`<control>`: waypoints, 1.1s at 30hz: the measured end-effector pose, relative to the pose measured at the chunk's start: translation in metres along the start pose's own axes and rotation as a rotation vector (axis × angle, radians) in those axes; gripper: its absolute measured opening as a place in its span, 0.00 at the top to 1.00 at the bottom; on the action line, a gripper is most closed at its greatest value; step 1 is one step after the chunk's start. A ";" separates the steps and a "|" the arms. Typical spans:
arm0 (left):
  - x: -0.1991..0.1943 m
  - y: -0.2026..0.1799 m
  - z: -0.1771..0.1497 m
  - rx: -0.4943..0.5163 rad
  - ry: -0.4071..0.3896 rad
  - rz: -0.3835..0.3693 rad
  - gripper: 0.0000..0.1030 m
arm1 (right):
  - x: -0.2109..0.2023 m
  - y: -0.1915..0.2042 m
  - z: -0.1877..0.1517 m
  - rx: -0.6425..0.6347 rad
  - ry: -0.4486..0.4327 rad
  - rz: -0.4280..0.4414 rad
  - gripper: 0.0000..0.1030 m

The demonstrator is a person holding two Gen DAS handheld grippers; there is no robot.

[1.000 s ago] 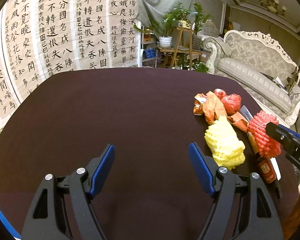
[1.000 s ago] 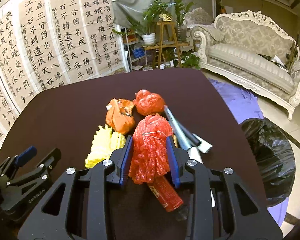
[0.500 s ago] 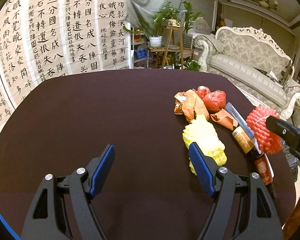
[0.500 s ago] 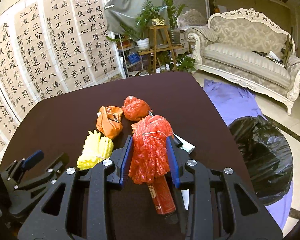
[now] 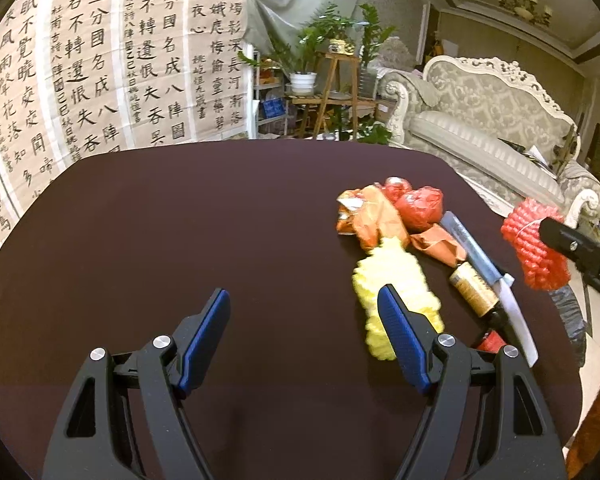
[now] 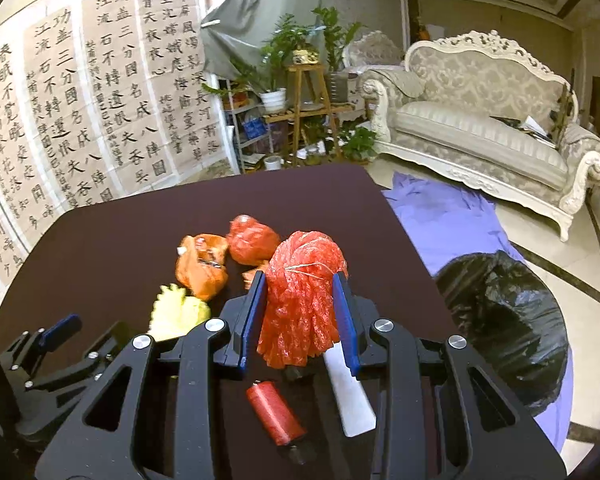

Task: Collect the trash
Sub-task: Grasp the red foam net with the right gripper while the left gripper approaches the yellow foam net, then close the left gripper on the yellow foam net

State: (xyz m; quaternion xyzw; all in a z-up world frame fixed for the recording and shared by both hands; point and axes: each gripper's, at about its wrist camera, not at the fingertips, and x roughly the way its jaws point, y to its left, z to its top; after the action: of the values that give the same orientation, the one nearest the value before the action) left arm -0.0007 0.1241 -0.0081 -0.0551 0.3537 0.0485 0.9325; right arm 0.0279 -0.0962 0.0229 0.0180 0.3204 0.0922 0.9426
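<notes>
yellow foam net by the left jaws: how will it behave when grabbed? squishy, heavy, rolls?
The yellow foam net looks like open, ribbed mesh, so it will probably squash under the jaws rather than resist. It is likely very light for its bulk. Its crumpled, uneven shape on the table suggests it should stay put, not roll, though a nudge from the left gripper may slide it.

Dim, warm indoor light; both fisheye views curve strongly at the black-vignetted edges, slightly soft.

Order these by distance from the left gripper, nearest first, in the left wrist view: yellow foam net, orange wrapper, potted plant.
1. yellow foam net: touching the right finger of the left gripper.
2. orange wrapper: on the table, beyond the net.
3. potted plant: far back, past the table.
</notes>
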 end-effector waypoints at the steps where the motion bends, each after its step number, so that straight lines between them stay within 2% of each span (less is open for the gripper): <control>1: 0.000 -0.003 0.001 0.004 -0.001 -0.007 0.28 | 0.000 -0.004 -0.001 0.003 -0.001 -0.014 0.69; 7: 0.004 -0.025 0.005 0.029 -0.002 -0.046 0.25 | 0.000 -0.028 -0.007 0.021 0.008 -0.060 0.69; 17: 0.034 -0.049 0.007 0.056 0.069 -0.024 0.24 | 0.004 -0.056 -0.023 0.066 0.038 -0.065 0.69; 18: 0.036 -0.050 0.007 0.061 0.074 -0.023 0.26 | 0.005 -0.057 -0.024 0.069 0.041 -0.062 0.69; 23: 0.042 -0.055 -0.002 0.096 0.110 -0.048 0.52 | 0.008 -0.060 -0.028 0.076 0.051 -0.049 0.69; 33: 0.017 -0.057 -0.003 0.098 0.040 -0.067 0.57 | 0.005 -0.070 -0.032 0.091 0.045 -0.057 0.69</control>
State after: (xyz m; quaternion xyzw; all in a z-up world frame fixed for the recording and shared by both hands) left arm 0.0172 0.0679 -0.0179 -0.0220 0.3721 -0.0014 0.9279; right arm 0.0235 -0.1654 -0.0118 0.0498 0.3457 0.0511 0.9356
